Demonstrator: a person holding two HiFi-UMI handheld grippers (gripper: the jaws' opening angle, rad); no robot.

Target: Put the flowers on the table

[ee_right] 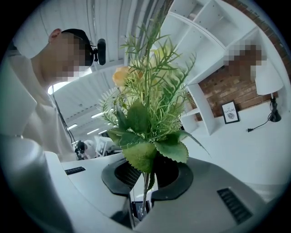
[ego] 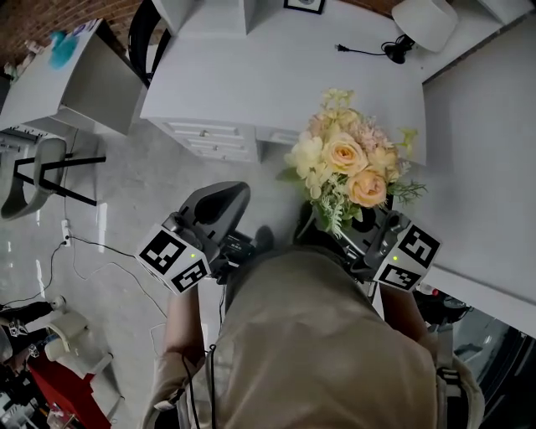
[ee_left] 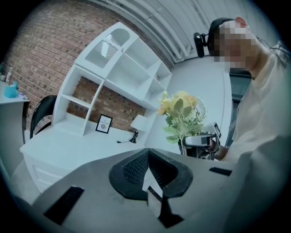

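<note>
Head view: lamp [ego: 423,21], frame [ego: 303,5] on desk [ego: 276,75]

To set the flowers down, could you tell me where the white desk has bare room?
The desk top is bare from the picture frame to its front edge, left of the cable. Only the lamp corner is crowded.

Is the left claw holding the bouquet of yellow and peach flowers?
No, the left claw is empty; the right claw grips the bouquet by its stem.

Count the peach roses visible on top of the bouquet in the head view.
2. One rose sits at the centre of the bouquet; the second rose lies just below and right of it. Others may be hidden among the paler blooms and leaves.
</note>
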